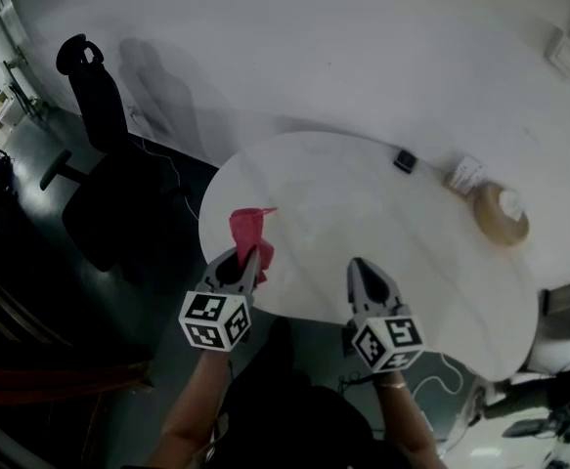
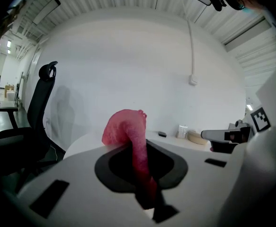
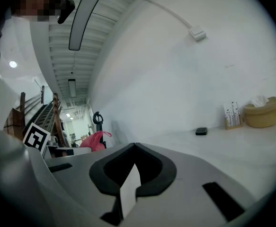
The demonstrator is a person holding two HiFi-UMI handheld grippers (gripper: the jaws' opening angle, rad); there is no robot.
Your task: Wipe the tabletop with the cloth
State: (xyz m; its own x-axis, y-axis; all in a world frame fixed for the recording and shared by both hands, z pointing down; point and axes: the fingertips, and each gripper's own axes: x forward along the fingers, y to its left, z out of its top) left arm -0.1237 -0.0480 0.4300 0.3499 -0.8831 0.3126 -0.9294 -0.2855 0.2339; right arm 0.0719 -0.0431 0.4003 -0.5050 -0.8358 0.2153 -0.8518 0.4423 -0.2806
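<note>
Cloth: one red cloth (image 1: 249, 231), bunched into a wad, over the left rim of the round white tabletop (image 1: 363, 213). Whether it touches the surface cannot be told.
Left gripper: the left gripper (image 1: 249, 259) is clenched on a twisted tail of the cloth, and the rest of the wad stands up beyond the jaw tips.
Right gripper: the right gripper (image 1: 359, 265) hovers over the near edge of the table with its jaws pressed together and nothing between them.
Stage: judging by the raised wad and the bare, dry-looking top, the wiping looks barely begun.
Risk, grip: only a thin strand sits in the jaws, so dragging against the table could pull it free.
Risk, coverage: a wad this tight would probably wipe only a narrow stripe unless it is pressed flat.
Risk, edge: the cloth starts right at the rim, and a stroke outward would run off the table.
Risk, far side: a long sweep across could knock the items near the wall.
Count, tools: two grippers, each with one marker cube.
Count, table items: one woven basket (image 1: 501, 214), one white card box (image 1: 466, 173) and one small black object (image 1: 405, 160), all well apart from the cloth.
Count, surroundings: one black office chair (image 1: 97, 154) to the left of the table.
</note>
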